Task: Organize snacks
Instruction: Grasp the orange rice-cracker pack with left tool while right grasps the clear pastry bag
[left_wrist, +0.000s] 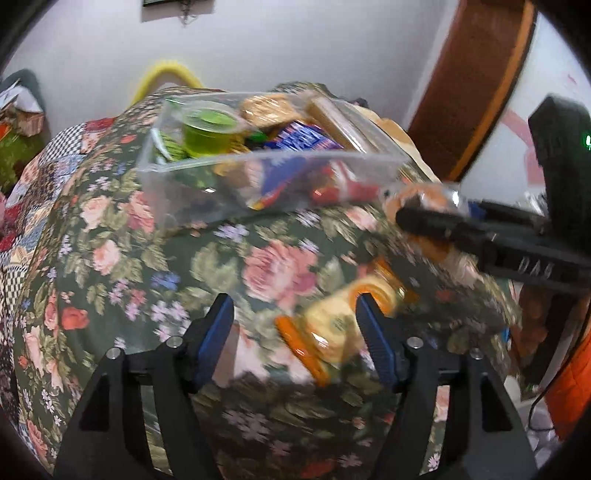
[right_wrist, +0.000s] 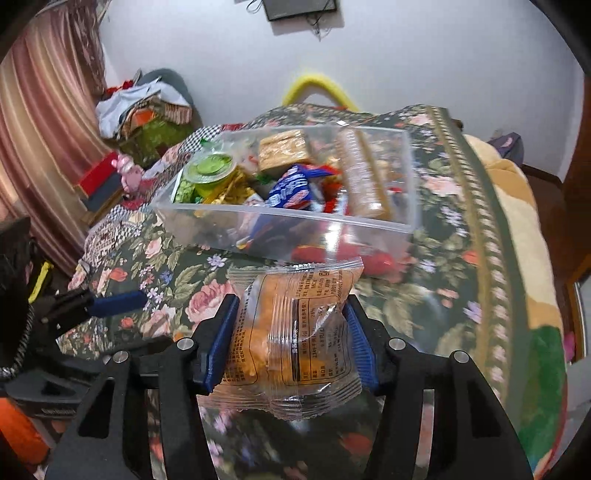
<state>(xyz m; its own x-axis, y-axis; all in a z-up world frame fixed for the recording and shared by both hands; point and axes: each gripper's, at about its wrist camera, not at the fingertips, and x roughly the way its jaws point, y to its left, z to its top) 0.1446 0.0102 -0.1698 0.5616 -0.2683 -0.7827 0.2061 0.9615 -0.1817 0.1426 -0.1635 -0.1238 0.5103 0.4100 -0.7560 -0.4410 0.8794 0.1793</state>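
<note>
A clear plastic box (left_wrist: 177, 181) (right_wrist: 406, 177) holding several snacks stands on a floral bedspread (left_wrist: 122, 236) (right_wrist: 458, 229). My right gripper (right_wrist: 291, 314) is shut on a clear-wrapped orange pastry packet (right_wrist: 295, 332) and holds it just short of the box's near wall. In the left wrist view the right gripper (left_wrist: 410, 218) shows at the right with that packet (left_wrist: 424, 195). My left gripper (left_wrist: 295, 314) is open over the bedspread. A yellow and orange snack packet (left_wrist: 332, 328) lies under it beside the right finger (left_wrist: 373, 336), not gripped.
A yellow curved bar (right_wrist: 317, 85) and a white wall are behind the bed. A wooden door (left_wrist: 476, 85) is at the right. Curtains (right_wrist: 48, 122) and a pile of clutter (right_wrist: 147, 110) are at the left. The bed edge drops off at the right (right_wrist: 524, 258).
</note>
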